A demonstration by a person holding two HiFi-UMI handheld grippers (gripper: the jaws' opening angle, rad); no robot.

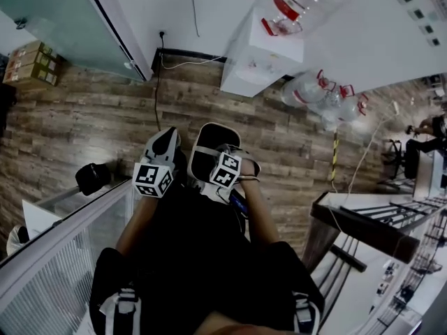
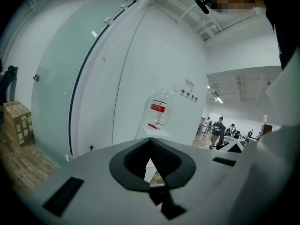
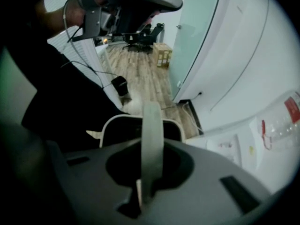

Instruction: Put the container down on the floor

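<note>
Right gripper (image 3: 151,146), fingers clamped on the pale handle (image 3: 152,125), lets the white container (image 1: 204,160) hang above the wood floor (image 1: 91,117), likely for lowering; left gripper (image 2: 150,144) beside it, fingers together w/ nothing held.

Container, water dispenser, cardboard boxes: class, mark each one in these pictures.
container (image 3: 152,125), right gripper view, its pale handle strap
water dispenser (image 1: 253,51), head view, its white body
cardboard boxes (image 1: 29,63), head view, top of the stack

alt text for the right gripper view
The right gripper is shut on the pale handle of a white container with a dark inside. Beyond lie wood floor, a white wall and a dispenser at right; dark clothing fills the left.
</note>
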